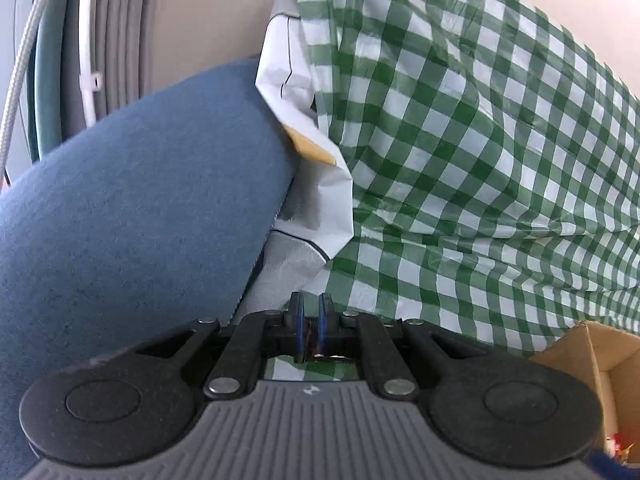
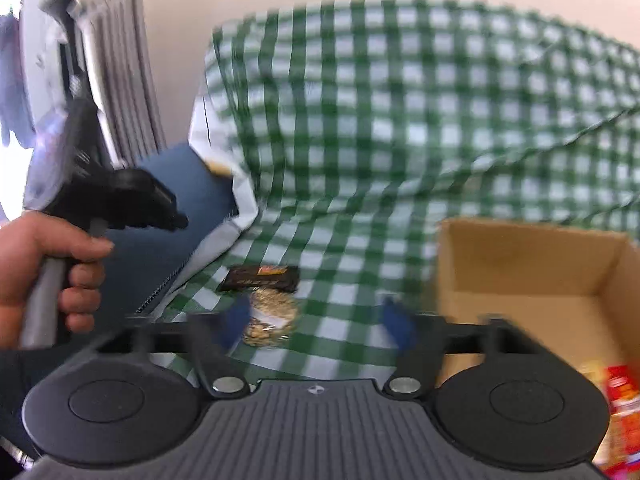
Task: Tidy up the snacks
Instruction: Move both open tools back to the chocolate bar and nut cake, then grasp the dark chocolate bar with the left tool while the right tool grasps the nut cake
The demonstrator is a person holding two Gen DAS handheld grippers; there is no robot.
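In the right wrist view a black snack packet [image 2: 260,278] and a clear bag of golden nuts [image 2: 270,318] lie on the green checked cloth [image 2: 400,128]. My right gripper [image 2: 316,320] is open, its blue pads wide apart just above the cloth, with the nut bag by its left pad. A cardboard box [image 2: 520,272] stands to the right with a red and orange snack packet [image 2: 622,412] inside. My left gripper [image 1: 311,312] is shut and empty; it shows at the left of the right wrist view [image 2: 160,208], held up in a hand.
A blue cushion [image 1: 132,216] lies left of the cloth [image 1: 480,160]. White paper packaging [image 1: 316,136] is wedged between them. A box corner [image 1: 592,352] shows at lower right. A wall and grey ribbed curtain [image 2: 120,64] are behind.
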